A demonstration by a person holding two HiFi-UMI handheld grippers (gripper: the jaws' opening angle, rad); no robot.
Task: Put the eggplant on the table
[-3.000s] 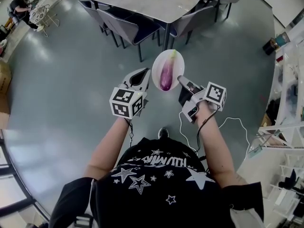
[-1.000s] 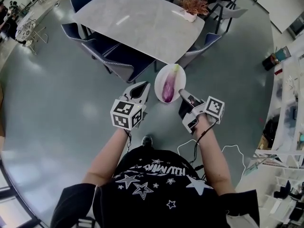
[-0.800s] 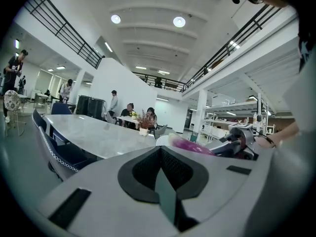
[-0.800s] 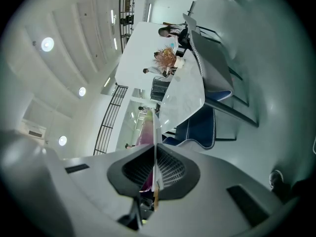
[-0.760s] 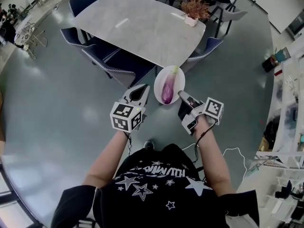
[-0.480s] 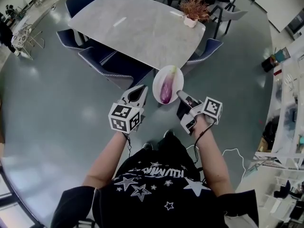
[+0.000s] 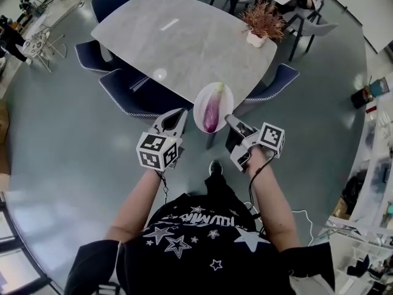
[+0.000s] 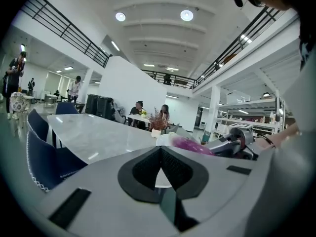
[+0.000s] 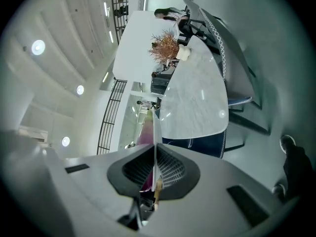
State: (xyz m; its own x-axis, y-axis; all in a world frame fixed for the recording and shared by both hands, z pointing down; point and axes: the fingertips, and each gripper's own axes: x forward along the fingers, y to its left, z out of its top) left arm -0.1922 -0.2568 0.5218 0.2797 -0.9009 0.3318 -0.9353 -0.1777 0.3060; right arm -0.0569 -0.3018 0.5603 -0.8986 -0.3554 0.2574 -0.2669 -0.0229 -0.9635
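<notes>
Jaws of right gripper (image 7: 228, 119) pinch plate (image 7: 199, 109) rim, eggplant (image 7: 212, 108) on plate beyond tips; left gripper (image 7: 178, 114) jaws pressed together.

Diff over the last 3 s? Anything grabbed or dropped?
The person walked up to the table; the plate with the eggplant, earlier over bare floor, now overlaps its near edge in the head view. Nothing grabbed or released: right hand-held gripper still clamps the plate rim, left hand-held gripper still shut, empty.
</notes>
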